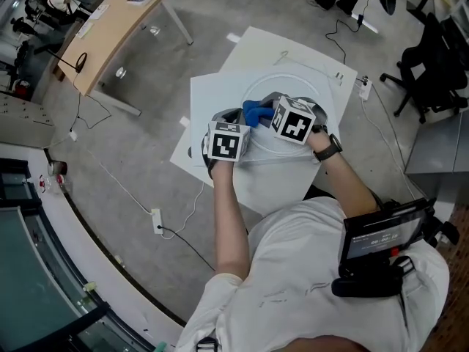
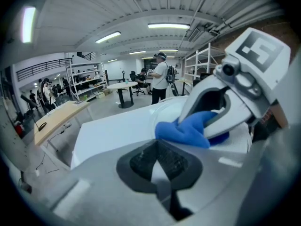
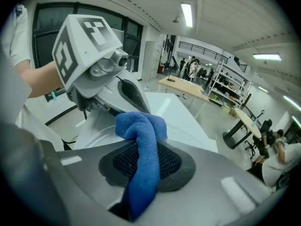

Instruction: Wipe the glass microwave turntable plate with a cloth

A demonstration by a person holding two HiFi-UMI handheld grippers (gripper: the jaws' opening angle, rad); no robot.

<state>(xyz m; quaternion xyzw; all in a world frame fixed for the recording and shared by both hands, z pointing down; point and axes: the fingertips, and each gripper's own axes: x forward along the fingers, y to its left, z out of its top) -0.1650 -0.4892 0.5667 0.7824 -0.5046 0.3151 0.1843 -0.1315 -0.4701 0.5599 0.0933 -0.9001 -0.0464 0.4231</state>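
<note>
The round glass turntable plate [image 1: 323,98] lies on a white table [image 1: 212,86] in the head view. My left gripper [image 1: 229,117] [image 2: 160,163] is at the plate's left rim, its jaws shut with a thin pale edge of the plate [image 2: 165,106] between the pads. A blue cloth [image 1: 256,112] [image 3: 141,140] [image 2: 188,130] is clamped in my right gripper [image 1: 268,108] [image 3: 143,163], bunched at the jaw tips over the plate's left part. The two grippers sit close, almost facing each other. The right gripper's body hides the plate's middle.
A wooden desk [image 1: 110,28] stands at the far left. A power strip [image 1: 157,221] and cables lie on the floor beside the table. Black chairs [image 1: 432,57] are at the right. A person [image 2: 160,81] stands far off in the hall.
</note>
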